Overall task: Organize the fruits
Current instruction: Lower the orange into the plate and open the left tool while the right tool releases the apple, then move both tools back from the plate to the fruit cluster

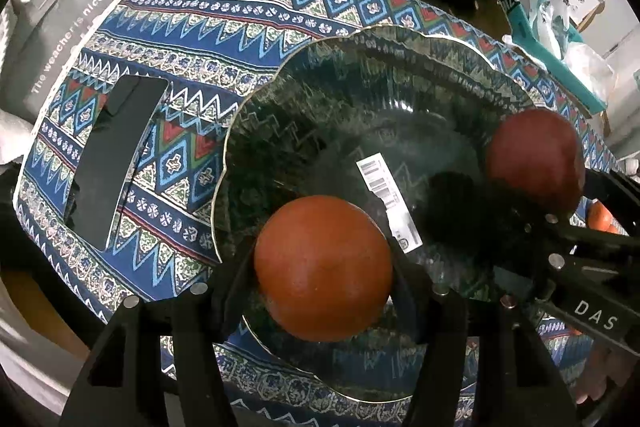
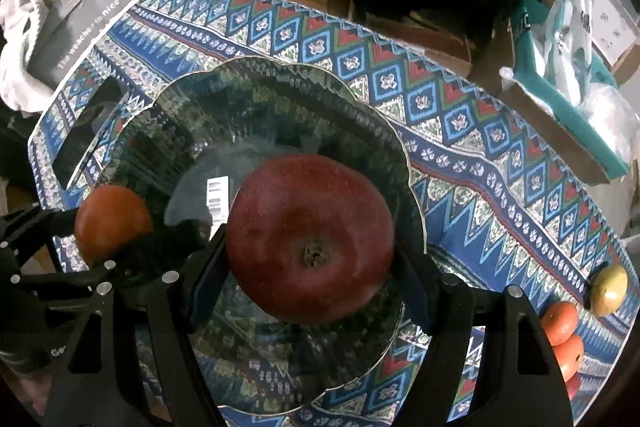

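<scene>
A clear glass plate (image 1: 400, 75) (image 2: 280, 75) with a scalloped rim and a barcode sticker lies on the patterned tablecloth. My left gripper (image 1: 324, 267) is shut on an orange fruit (image 1: 323, 267) and holds it over the plate's near left part. My right gripper (image 2: 310, 247) is shut on a dark red apple (image 2: 310, 239), stem end toward the camera, over the plate's middle. The apple (image 1: 534, 157) appears at the right of the left wrist view, the orange fruit (image 2: 112, 223) at the left of the right wrist view. Whether either fruit touches the glass I cannot tell.
A dark phone (image 1: 116, 163) lies on the cloth left of the plate. A grey bag (image 2: 100, 15) with white lettering stands at the far left corner. Two small oranges (image 2: 564, 335) and a yellow-green fruit (image 2: 610, 289) lie at the right. A teal box (image 2: 568, 115) sits beyond the table's right edge.
</scene>
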Available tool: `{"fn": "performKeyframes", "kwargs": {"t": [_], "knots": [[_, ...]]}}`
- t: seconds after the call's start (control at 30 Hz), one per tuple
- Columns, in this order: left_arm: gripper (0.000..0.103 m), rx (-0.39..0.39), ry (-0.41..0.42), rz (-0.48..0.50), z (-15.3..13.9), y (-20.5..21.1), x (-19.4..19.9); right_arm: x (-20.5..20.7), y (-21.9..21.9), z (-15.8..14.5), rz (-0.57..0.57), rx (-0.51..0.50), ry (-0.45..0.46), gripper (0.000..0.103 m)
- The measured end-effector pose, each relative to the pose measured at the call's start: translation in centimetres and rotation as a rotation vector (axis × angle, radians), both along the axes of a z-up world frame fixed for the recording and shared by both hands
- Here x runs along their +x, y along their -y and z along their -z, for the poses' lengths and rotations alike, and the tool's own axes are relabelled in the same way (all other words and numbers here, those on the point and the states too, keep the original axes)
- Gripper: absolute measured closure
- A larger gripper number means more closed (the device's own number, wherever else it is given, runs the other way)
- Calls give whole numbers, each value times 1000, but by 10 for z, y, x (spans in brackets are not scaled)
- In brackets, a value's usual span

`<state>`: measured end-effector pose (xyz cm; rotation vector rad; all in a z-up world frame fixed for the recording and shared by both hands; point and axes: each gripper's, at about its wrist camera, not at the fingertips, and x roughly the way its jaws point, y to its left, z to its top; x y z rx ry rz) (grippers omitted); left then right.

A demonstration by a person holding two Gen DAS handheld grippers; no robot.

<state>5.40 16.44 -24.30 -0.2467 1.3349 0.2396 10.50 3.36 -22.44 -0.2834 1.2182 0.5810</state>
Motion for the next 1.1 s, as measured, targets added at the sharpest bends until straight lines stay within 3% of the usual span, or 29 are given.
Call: {"fn": "performKeyframes", "kwargs": {"t": [0.1,0.3,0.63,1.1], "knots": [[36,0,-4,9,0,3,0,0,0,2,5,-4,-4,27],[17,59,66,53,-18,13,-1,0,3,-1,22,13,7,26],[17,55,103,50,-37,12,-4,1,18,-43,65,92,78,23],[17,15,184,85,-71,35,-11,-20,54,-92,118,106,182,22]]}}
